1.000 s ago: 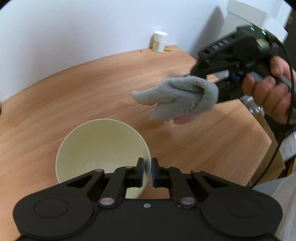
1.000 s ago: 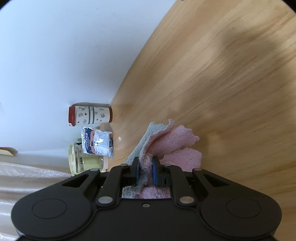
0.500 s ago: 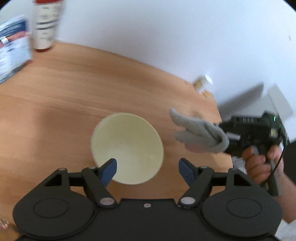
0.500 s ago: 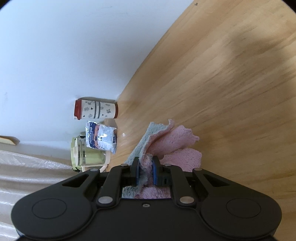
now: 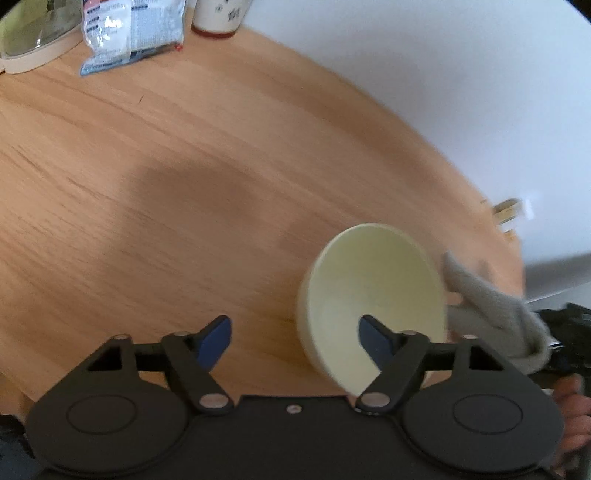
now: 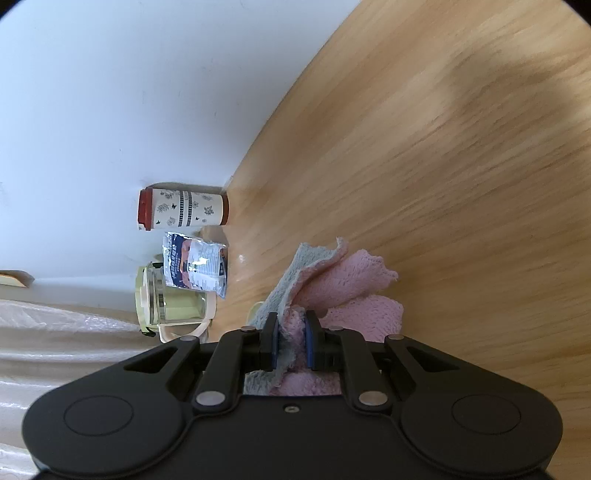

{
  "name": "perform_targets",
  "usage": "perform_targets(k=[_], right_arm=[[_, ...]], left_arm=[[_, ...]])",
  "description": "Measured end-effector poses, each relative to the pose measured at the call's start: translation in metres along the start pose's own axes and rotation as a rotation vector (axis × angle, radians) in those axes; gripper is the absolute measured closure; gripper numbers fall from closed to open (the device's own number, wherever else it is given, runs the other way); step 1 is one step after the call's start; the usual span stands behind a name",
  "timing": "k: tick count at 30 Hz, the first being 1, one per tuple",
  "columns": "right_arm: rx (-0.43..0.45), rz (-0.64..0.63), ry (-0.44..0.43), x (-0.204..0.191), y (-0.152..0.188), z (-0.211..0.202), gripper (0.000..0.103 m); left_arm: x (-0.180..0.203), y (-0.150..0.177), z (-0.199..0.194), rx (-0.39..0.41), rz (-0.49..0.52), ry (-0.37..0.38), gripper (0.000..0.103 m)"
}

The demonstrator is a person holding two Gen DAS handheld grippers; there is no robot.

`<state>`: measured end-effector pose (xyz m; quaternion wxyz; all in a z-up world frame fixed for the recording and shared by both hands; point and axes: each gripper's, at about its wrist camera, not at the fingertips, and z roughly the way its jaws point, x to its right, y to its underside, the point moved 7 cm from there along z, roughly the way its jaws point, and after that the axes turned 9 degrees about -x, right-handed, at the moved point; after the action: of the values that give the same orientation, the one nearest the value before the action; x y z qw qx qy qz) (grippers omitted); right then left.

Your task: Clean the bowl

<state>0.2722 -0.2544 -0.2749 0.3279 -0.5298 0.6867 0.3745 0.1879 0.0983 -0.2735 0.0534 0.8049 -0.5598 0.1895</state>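
bowl [image 5: 373, 295] released, left fingers [image 5: 376, 338] apart

On the tabletop [image 5: 184, 177] the bowl [image 5: 373, 295] sits left of the cloth [image 5: 495, 314], while a packet [image 5: 129, 33], jug [image 5: 33, 33] and canister [image 5: 218, 14] line the far wall.

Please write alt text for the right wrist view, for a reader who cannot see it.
The right hand-held gripper is shut on a pink and grey cloth above a wooden table. By the white wall stand a red-lidded canister, a foil packet and a glass jug.
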Motion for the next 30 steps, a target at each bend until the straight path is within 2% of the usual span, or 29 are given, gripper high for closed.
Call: perform_targets(k=[5, 7, 10, 13, 15, 16, 18, 20, 24, 30], right_arm=[[0.003, 0.008, 0.019, 0.004, 0.003, -0.001, 0.087], [0.007, -0.002, 0.024, 0.004, 0.005, -0.002, 0.087], [0.021, -0.002, 0.035, 0.003, 0.005, -0.003, 0.087], [0.033, 0.004, 0.033, 0.002, 0.002, -0.005, 0.087], [0.038, 0.012, 0.033, 0.001, 0.0, -0.006, 0.087], [0.042, 0.017, 0.035, 0.002, -0.001, -0.006, 0.087], [0.05, 0.034, 0.033, 0.002, -0.002, -0.006, 0.087], [0.054, 0.053, 0.029, 0.004, -0.003, -0.004, 0.087], [0.061, 0.09, 0.029, 0.008, -0.005, 0.007, 0.087], [0.042, 0.15, 0.011, 0.021, -0.002, 0.026, 0.087]], left_arm=[[0.007, -0.005, 0.008, -0.019, 0.017, -0.013, 0.044], [0.007, -0.006, 0.011, -0.026, 0.024, -0.014, 0.057], [0.008, -0.007, 0.022, -0.069, 0.026, -0.002, 0.058], [0.005, -0.011, 0.025, -0.057, 0.018, -0.023, 0.064], [0.007, -0.013, 0.03, -0.096, 0.039, 0.008, 0.071], [0.009, -0.013, 0.032, -0.112, 0.051, 0.017, 0.08], [0.011, -0.014, 0.034, -0.127, 0.073, 0.023, 0.08], [0.011, -0.016, 0.036, -0.132, 0.073, 0.036, 0.085], [0.006, -0.024, 0.038, -0.139, 0.074, 0.103, 0.09], [0.017, -0.034, 0.031, -0.109, 0.294, 0.09, 0.093]])
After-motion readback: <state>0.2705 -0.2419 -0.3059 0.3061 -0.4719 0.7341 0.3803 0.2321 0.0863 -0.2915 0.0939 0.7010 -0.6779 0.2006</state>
